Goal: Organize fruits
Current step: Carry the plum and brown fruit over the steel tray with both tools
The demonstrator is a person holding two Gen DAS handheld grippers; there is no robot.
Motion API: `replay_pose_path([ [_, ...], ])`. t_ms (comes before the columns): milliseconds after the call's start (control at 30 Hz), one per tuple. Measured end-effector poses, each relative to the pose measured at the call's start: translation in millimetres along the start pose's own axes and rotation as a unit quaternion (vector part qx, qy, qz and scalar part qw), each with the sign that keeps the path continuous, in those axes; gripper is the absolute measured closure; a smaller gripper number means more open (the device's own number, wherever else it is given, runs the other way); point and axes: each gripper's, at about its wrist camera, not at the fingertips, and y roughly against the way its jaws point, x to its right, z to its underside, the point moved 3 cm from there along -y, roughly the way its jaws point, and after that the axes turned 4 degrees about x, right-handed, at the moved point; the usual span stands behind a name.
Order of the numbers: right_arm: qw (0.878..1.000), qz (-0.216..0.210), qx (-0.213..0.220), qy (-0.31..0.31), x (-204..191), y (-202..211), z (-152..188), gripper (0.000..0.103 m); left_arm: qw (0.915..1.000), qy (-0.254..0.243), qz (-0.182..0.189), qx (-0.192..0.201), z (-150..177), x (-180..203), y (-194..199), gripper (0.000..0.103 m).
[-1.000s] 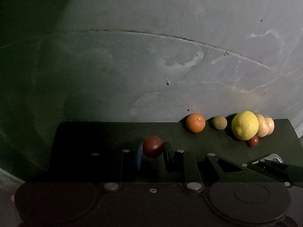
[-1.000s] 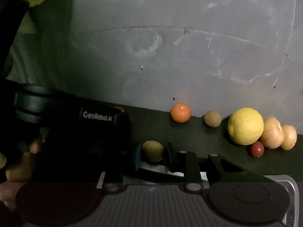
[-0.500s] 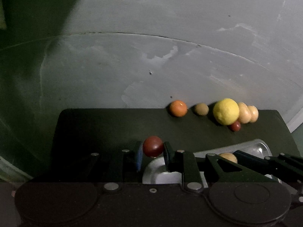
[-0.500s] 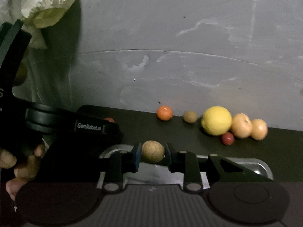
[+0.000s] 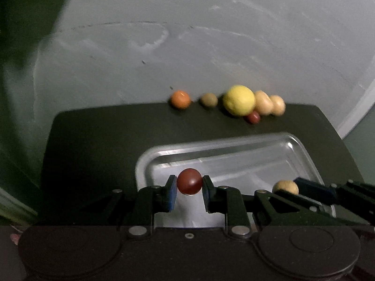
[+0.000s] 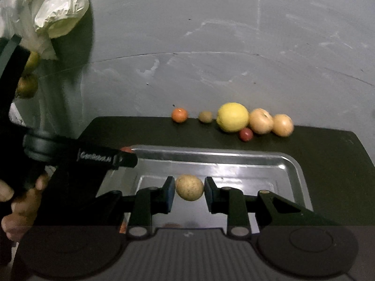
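My left gripper is shut on a small dark red fruit, held over the near left part of a shiny metal tray. My right gripper is shut on a tan, speckled round fruit above the same tray. In the left wrist view that tan fruit and the right gripper's fingers show at the right. The left gripper's body and a hand fill the left of the right wrist view.
Along the wall at the back of the dark table lie an orange fruit, a small brown fruit, a big yellow one, two pale round ones and a small red one. A plastic bag hangs at top left.
Both grippers have risen and drawn back with their fruits still held. The tray has come into full view beneath them, and the row of fruits at the wall looks farther away.
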Motion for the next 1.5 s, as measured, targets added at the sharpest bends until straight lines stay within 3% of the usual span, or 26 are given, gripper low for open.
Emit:
replay_pose_path([
  [700,0.999,0.035,-0.012,-0.032,36,42,41,0.072,0.9990,-0.015,0.024,-0.036,58,37,24,0.079],
  [1500,0.998,0.031,-0.040,-0.032,42,32,59,0.072,0.9966,-0.027,-0.015,-0.076,72,43,17,0.079],
])
